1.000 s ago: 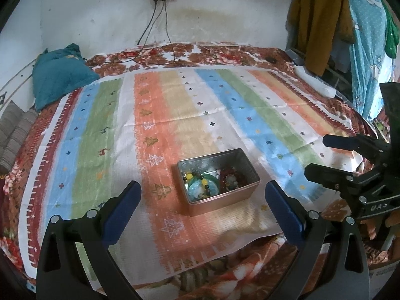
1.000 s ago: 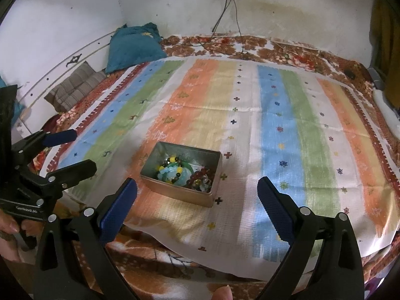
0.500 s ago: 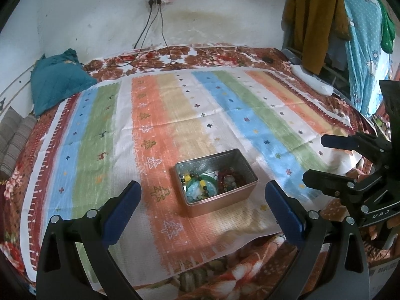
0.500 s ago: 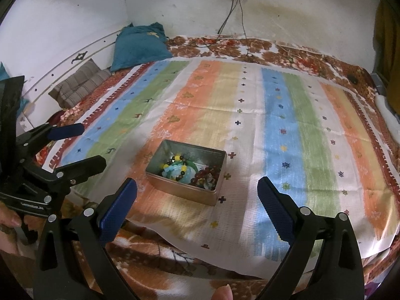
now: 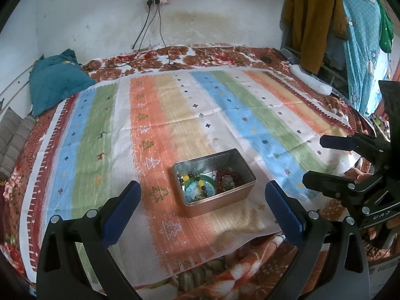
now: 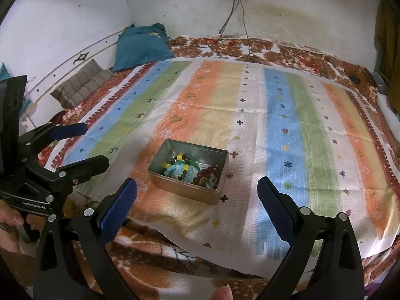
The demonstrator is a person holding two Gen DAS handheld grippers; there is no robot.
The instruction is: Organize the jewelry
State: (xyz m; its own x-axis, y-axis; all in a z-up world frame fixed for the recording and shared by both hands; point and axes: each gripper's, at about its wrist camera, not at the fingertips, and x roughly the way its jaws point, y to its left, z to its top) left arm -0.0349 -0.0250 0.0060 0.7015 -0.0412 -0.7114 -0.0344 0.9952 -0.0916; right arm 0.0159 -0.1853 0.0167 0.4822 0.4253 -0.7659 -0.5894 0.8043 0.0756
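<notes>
An open metal tin (image 5: 246, 191) (image 6: 182, 187) sits on a striped cloth on the bed. It holds beaded bracelets: blue, yellow and dark beads with a green bangle (image 5: 200, 187) (image 6: 178, 168) and dark red beads (image 5: 228, 181) (image 6: 208, 173). My left gripper (image 5: 202, 200) is open and empty, just short of the tin; it also shows in the right wrist view (image 6: 93, 145). My right gripper (image 6: 197, 195) is open and empty, near the tin's front wall; it also shows in the left wrist view (image 5: 316, 158).
The striped cloth (image 5: 225, 115) covers a floral blanket (image 5: 225, 275). A teal pillow (image 5: 55, 80) and a grey striped cushion (image 6: 82, 85) lie at the far left. Cables (image 5: 155, 30) hang from a wall socket. Clothes (image 5: 325, 20) hang at the right.
Both grippers have risen slightly and edged forward; the tin sits a little lower in the left view. Jaws stay open and nothing was picked up.
</notes>
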